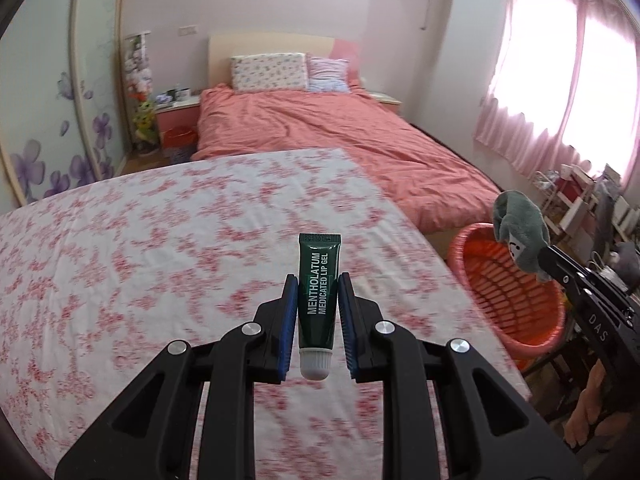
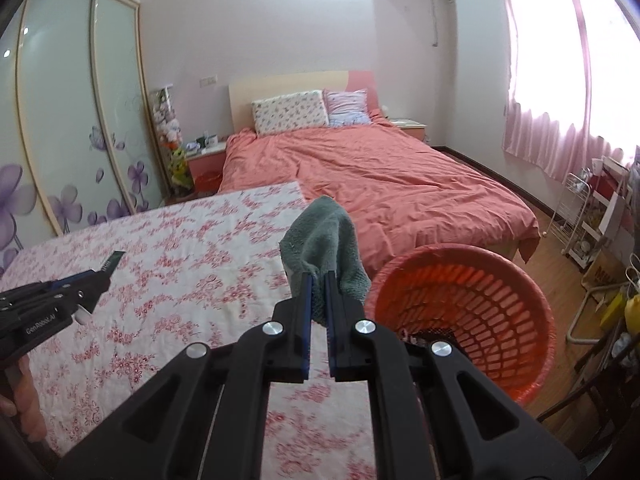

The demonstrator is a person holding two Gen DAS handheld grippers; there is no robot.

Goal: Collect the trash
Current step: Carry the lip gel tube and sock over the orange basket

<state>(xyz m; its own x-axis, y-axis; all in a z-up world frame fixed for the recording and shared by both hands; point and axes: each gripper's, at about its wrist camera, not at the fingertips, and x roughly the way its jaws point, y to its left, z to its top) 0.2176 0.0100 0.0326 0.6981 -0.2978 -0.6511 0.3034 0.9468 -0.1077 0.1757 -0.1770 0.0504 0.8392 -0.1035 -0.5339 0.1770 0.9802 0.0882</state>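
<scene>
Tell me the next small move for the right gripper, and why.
Probably carry the right gripper a little further right until it hangs over the orange basket, then open. It is shut on the grey cloth, which is off the floral table and beside the basket's rim, not yet above its opening.

Coral-covered bed (image 2: 372, 176), pink curtains (image 2: 560, 80); floral wardrobe doors (image 2: 68, 128), wooden floor (image 2: 560, 248)

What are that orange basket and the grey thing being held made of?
The orange basket looks like moulded plastic: smooth, slightly shiny, with a regular slotted lattice wall. The grey thing in the right tool looks like soft fleecy fabric: fuzzy, matte, folding limply.
</scene>
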